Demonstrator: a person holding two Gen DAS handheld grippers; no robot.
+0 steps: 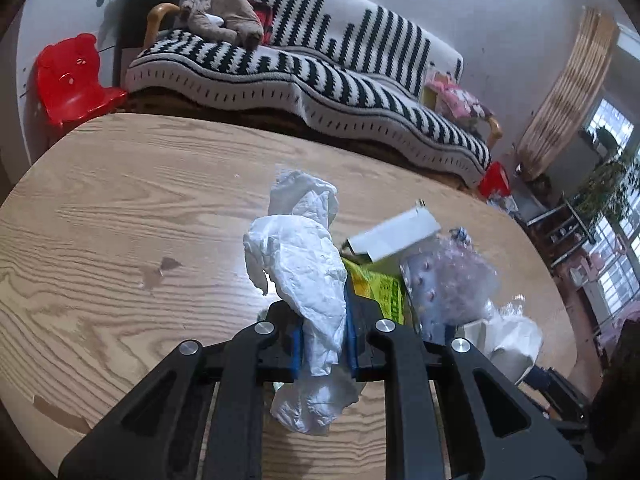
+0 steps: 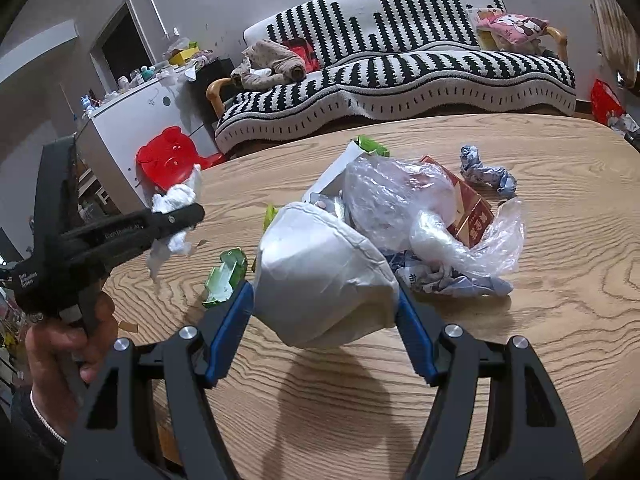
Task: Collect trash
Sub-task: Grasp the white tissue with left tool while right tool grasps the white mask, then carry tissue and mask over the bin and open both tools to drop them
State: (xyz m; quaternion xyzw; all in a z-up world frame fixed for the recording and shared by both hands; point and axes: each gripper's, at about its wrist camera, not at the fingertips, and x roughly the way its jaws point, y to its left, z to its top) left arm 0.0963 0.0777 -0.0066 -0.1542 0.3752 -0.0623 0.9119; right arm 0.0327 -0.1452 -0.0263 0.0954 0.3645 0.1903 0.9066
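Spreading under litter, a wood-grain table (image 2: 540,320); left gripper (image 1: 322,344) pinching tissue (image 1: 304,264), right gripper (image 2: 326,320) clasping cup (image 2: 320,264).

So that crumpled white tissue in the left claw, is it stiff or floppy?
Probably floppy: the tissue droops below the left claw and flops above it. Likely very light, as thin, wrinkled paper. It may tear or slip out if tugged, since only a narrow part is pinched.

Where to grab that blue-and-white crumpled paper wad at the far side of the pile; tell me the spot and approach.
Take the crumpled paper wad across its narrow middle, coming from above with jaws spanning its short width. It lies flat and elongated on the table, apart from the red carton, so its sides look clear.
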